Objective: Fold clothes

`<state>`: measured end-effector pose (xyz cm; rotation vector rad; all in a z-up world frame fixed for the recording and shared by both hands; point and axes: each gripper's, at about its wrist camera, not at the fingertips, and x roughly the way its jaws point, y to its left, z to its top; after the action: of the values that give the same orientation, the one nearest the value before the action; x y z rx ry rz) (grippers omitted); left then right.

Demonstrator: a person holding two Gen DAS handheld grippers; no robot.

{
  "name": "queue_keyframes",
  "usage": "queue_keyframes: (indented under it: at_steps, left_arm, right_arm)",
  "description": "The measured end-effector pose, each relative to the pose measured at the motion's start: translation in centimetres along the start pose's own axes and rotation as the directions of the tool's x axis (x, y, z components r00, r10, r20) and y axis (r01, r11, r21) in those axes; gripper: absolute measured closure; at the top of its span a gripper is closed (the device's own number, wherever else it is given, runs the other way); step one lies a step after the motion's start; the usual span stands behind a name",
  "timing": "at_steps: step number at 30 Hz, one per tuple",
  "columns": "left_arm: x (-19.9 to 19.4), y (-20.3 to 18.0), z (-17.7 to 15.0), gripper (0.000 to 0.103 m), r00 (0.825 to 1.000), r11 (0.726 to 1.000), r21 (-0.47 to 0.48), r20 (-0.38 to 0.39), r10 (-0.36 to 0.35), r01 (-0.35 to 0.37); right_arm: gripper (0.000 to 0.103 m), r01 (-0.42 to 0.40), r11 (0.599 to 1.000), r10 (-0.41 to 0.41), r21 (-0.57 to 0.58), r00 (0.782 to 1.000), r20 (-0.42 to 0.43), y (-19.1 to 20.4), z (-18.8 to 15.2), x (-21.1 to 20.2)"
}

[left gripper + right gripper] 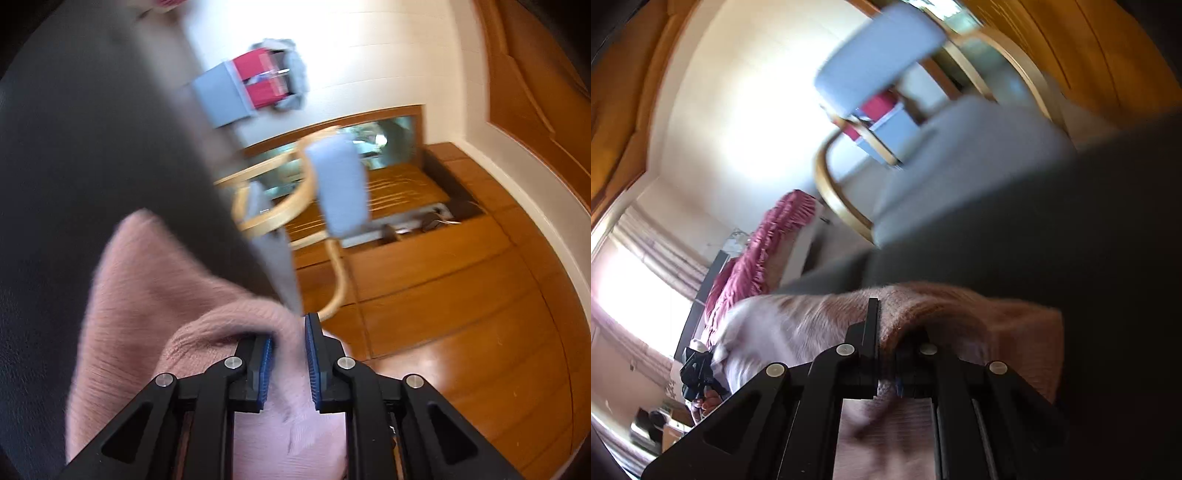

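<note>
— Where's the pink sweater (155,302) now?

— Lying on the dark tabletop (74,166), bunched up at the near edge. Both grippers have hold of it. The left gripper (289,363) has its jaws pinched on a fold of the knit; the blue pads (314,365) press the fabric from either side, with only the thickness of the cloth between them.

— And the other one?

— The right gripper (886,354) has its jaws drawn nearly together, clamped on another ridge of the same sweater (960,306), which humps up just ahead of the fingers.

— Anything else about?

— A wooden armchair with pale blue cushions (341,184) stands beyond the tabletop on the wood floor (461,295). From the right side I can also see the other gripper (698,373) off to the left, a hand (705,402) wrapped around it. Everything's rather blurred.
</note>
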<state>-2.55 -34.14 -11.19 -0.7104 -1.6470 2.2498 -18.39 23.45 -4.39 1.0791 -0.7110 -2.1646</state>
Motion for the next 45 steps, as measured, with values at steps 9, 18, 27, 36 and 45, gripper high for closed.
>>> queue_keyframes:
  at_steps: [9,18,27,36,45]
  left_arm:
    - [-1.2,0.5,0.3,0.079,0.999,0.991,-0.129,0.025,-0.024,0.027]
    - [-0.3,-1.6,-2.5,0.071,0.990,0.988,-0.079,-0.057,0.125,-0.130]
    - [1.8,-2.2,-3.3,0.070,0.984,0.980,-0.093,0.006,0.178,-0.177]
    - [2.4,-2.9,-3.0,0.073,0.990,0.985,-0.095,-0.018,0.143,-0.144]
    - [1.6,-2.9,-0.4,0.100,0.999,0.987,-0.162,-0.051,-0.004,-0.004]
  right_arm:
    - [0.086,-0.050,0.997,0.051,0.054,0.998,-0.019,-1.7,-0.5,0.4]
    - [0.029,-0.095,0.993,0.084,-0.075,0.987,-0.134,3.1,-2.8,2.0]
    - [0.056,-0.012,0.982,0.004,-0.186,0.999,-0.044,3.9,-4.2,2.6]
    - [0.061,-0.001,0.960,-0.013,-0.281,0.999,-0.050,5.6,-4.6,2.2]
    - [0.101,-0.200,0.969,0.201,-0.142,0.980,-0.009,3.7,-3.5,0.4]
